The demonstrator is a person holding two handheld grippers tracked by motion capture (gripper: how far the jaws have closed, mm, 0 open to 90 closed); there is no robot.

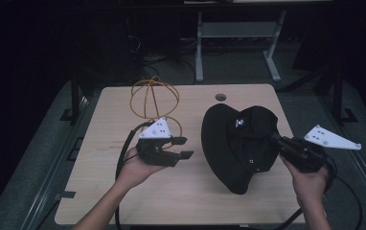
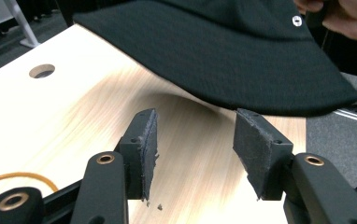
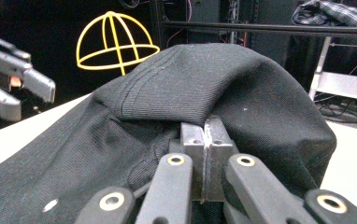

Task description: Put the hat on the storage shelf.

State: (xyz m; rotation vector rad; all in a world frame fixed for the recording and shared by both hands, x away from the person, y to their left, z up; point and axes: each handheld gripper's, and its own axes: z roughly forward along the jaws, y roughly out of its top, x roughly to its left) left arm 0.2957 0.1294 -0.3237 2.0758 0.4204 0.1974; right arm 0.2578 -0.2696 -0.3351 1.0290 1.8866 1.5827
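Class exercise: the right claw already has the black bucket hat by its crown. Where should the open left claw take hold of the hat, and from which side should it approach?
Probably the brim's near edge. The black bucket hat hangs tilted from the right claw, so the brim lifts clear of the table. The left claw faces that thin, flat edge with jaws apart; coming in level from the hat's left, it could slide one pad above and one below.

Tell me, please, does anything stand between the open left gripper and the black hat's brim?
Nothing visible does. The left gripper points at the hat with bare table between, its jaws open and empty. The brim hangs just beyond the pads, lifted off the wood by the right gripper, shut on the hat's cloth.
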